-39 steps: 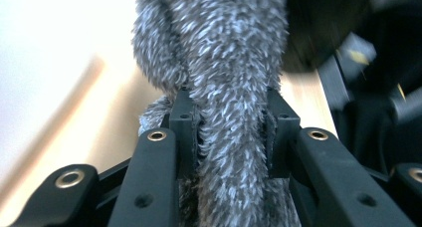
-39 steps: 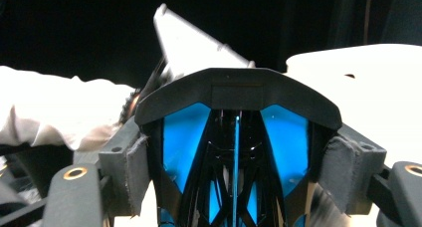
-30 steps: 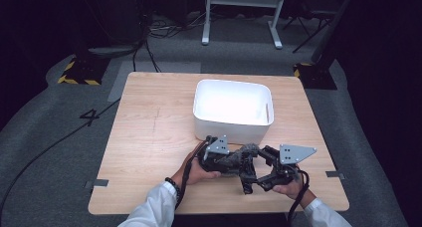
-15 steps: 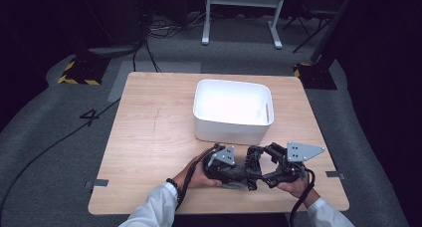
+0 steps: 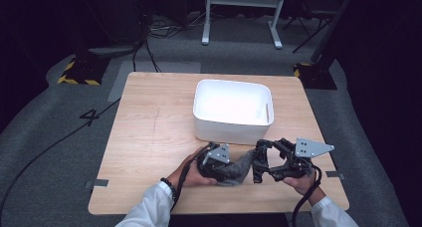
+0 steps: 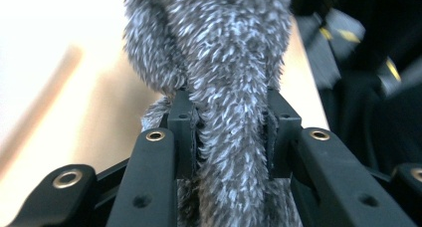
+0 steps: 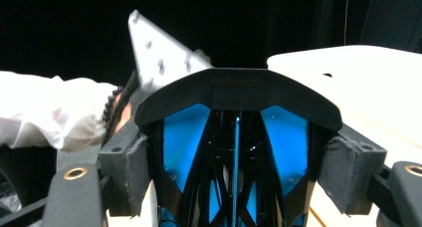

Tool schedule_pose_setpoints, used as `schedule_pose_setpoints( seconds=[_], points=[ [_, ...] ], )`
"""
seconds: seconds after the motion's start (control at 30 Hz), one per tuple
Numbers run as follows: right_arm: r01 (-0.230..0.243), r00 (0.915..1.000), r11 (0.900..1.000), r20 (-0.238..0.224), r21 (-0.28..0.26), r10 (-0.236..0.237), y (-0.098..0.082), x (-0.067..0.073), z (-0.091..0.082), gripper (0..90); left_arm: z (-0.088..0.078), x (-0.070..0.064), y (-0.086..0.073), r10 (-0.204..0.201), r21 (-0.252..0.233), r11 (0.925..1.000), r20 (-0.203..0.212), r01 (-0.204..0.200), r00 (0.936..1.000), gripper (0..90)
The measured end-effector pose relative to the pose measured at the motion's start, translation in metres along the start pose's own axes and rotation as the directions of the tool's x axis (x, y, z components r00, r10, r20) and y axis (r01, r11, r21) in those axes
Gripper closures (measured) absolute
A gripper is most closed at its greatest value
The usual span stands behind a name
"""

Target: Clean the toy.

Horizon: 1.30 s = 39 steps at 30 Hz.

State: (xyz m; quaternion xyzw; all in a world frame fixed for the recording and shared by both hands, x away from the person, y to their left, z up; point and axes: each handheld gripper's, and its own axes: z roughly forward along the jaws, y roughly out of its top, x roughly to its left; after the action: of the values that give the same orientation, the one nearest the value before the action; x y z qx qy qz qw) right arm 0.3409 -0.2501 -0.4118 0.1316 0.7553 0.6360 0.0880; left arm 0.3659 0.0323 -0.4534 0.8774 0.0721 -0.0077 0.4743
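Note:
A grey furry cover [image 5: 241,166] lies low over the table's front. My left gripper [image 5: 230,168] is shut on it from the left. In the left gripper view the fur [image 6: 219,48] runs up between the pads [image 6: 181,132], which squeeze it. Just to its right, my right gripper [image 5: 268,163] is shut on a black frame piece [image 5: 260,157]. In the right gripper view that piece [image 7: 239,95] is a black arch with blue inside, and both pads [image 7: 137,172] press on its sides. The piece stands a little apart from the fur.
A white bin [image 5: 231,125] stands on the wooden table [image 5: 149,137] just behind both grippers. The person's white sleeve [image 7: 45,112] and the left gripper's grey plate [image 7: 159,53] lie beyond the right gripper. Cables and stand legs are on the floor past the table.
The right gripper has drawn to the right with the black piece, away from the left gripper. The grey fur now shows between the two. The left hand has stayed put.

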Motion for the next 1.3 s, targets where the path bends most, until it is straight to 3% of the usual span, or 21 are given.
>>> schedule_pose_setpoints(
  seconds=[0.13, 0.23, 0.43, 0.53, 0.67, 0.77, 0.87, 1.0, 1.13, 1.2, 1.3],
  points=[
    [0.011, 0.9998, 0.999, -0.016, 0.033, -0.01, -0.004, 0.003, 0.007, 25.4, -0.011, -0.004, 0.008, -0.008, -0.08, 0.9968, -0.052, 0.004, 0.9986, 65.7],
    [0.011, 0.9997, 0.999, -0.021, 0.038, -0.01, -0.005, 0.005, 0.011, 25.4, -0.009, -0.007, 0.011, -0.006, -0.1, 0.995, -0.046, 0.001, 0.9989, 65.6],
    [0.012, 0.9999, 1.0, -0.009, 0.026, -0.011, -0.004, 0.006, 0.012, 25.4, 0.009, -0.014, 0.012, 0.016, -0.043, 0.9989, 0.008, -0.016, 0.9998, 65.8],
    [0.015, 0.9997, 1.0, 0.018, 0.019, -0.015, -0.003, 0.005, 0.009, 25.4, 0.019, -0.018, 0.01, 0.028, 0.001, 0.9996, 0.03, -0.028, 0.9992, 66.1],
    [-0.003, 0.9983, 1.0, 0.058, 0.001, 0.003, -0.003, -0.001, 0.002, 25.4, 0.03, -0.026, 0.01, 0.075, 0.062, 0.9948, 0.082, -0.08, 0.9938, 66.3],
    [-0.019, 0.9969, 1.0, 0.077, -0.008, 0.02, -0.003, -0.005, -0.002, 25.4, 0.032, -0.031, 0.01, 0.103, 0.088, 0.9899, 0.095, -0.111, 0.9902, 66.4],
    [-0.015, 0.9952, 1.0, 0.097, 0.001, 0.015, -0.003, -0.007, -0.002, 25.4, 0.027, -0.031, 0.01, 0.094, 0.081, 0.9917, 0.085, -0.1, 0.992, 66.4],
    [-0.016, 0.9934, 1.0, 0.114, 0.017, 0.014, -0.006, -0.009, -0.001, 25.4, 0.012, -0.029, 0.012, 0.093, 0.016, 0.9954, 0.059, -0.094, 0.9939, 66.6],
    [-0.036, 0.9941, 0.999, 0.103, 0.019, 0.034, -0.009, -0.011, 0.001, 25.4, -0.004, -0.026, 0.016, 0.07, -0.059, 0.9958, -0.002, -0.07, 0.9975, 66.6],
    [-0.035, 0.9948, 0.999, 0.096, 0.018, 0.034, -0.008, -0.01, 0.003, 25.4, -0.004, -0.024, 0.016, 0.063, -0.069, 0.9956, -0.018, -0.064, 0.9979, 66.7],
    [-0.04, 0.9966, 0.999, 0.072, 0.009, 0.04, -0.007, -0.007, 0.006, 25.4, 0.003, -0.023, 0.016, 0.054, -0.047, 0.9973, -0.049, -0.057, 0.9973, 66.9]
  ],
)
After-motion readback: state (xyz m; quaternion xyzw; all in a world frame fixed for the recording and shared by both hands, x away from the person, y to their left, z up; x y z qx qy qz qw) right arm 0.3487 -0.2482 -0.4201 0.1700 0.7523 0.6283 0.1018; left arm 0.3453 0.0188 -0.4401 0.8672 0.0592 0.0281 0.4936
